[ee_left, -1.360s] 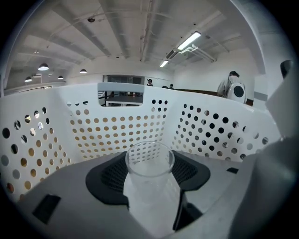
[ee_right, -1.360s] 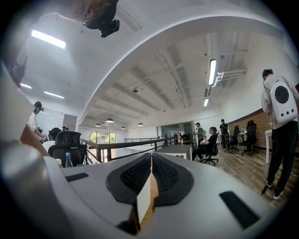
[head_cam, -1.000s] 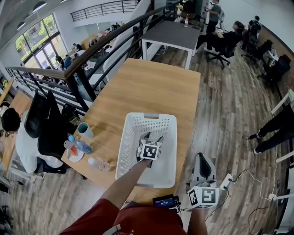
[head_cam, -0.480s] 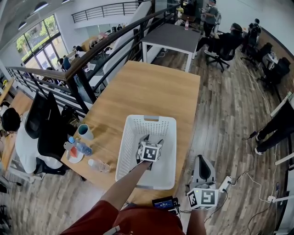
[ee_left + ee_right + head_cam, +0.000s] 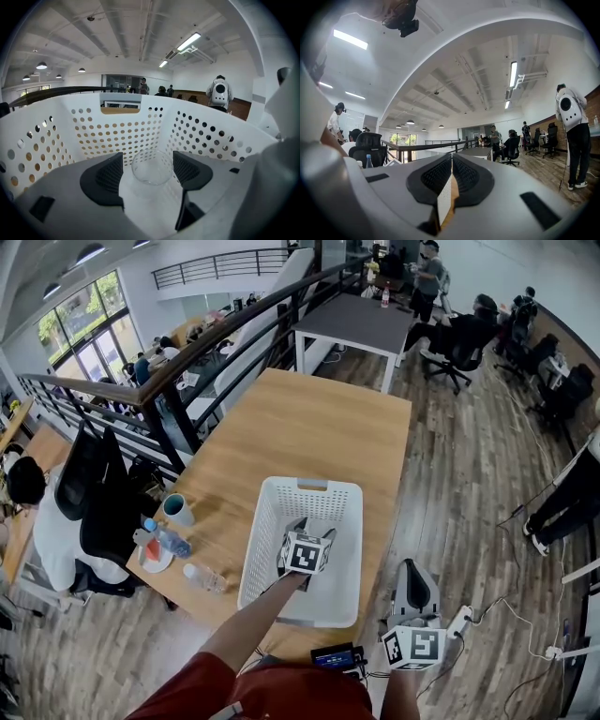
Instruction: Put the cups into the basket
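Fingers of left gripper: spread wide, just been opening, pads no more pressing clear cup between them. Released low inside white basket, probably to leave cup there; upright or tilted, cannot tell. Right gripper: clenched on nothing, kept aside past table edge, seemingly idle. Teal cup on table beside bottles, outside basket, likely next.
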The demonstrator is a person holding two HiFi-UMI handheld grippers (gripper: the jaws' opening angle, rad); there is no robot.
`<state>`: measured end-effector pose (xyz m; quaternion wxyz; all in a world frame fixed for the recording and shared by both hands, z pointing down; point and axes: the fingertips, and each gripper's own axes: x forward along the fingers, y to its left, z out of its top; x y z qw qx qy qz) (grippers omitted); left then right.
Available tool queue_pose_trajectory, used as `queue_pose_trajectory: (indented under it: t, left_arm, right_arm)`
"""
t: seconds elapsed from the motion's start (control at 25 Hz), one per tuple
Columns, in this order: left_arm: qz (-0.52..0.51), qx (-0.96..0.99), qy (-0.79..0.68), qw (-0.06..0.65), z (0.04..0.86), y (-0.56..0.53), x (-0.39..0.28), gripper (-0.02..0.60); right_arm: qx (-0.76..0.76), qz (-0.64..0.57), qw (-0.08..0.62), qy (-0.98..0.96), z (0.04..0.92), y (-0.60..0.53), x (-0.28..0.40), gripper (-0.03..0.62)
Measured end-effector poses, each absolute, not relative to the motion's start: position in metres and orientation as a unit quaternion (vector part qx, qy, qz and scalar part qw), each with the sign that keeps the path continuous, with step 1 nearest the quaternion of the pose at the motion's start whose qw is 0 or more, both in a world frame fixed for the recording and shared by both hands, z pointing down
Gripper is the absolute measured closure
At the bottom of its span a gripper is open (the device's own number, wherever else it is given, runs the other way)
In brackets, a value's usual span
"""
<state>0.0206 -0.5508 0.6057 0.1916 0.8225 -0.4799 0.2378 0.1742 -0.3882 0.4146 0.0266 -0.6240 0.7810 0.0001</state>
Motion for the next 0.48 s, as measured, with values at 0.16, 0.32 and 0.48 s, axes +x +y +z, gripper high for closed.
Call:
queue_pose_trajectory:
  t: [0.16,0.32,0.48]
  left_arm:
    - [0.213,0.832,-0.480,0.178,0.582,-0.551,0.022,0.262]
    - [0.185,0.839,-0.480,0.178,0.561,-0.545,0.023,0.262]
    - [0.151,0.849,-0.480,0.162,0.535,-0.538,0.022,0.262]
  right_arm:
    - [-0.621,0.002,0.027,0.783,0.412,-0.387,0.172,0.582]
    - [-0.619,0.001,0.031,0.784,0.411,-0.386,0.170,0.582]
    - [-0.618,0.003,0.031,0.786,0.410,-0.386,0.168,0.582]
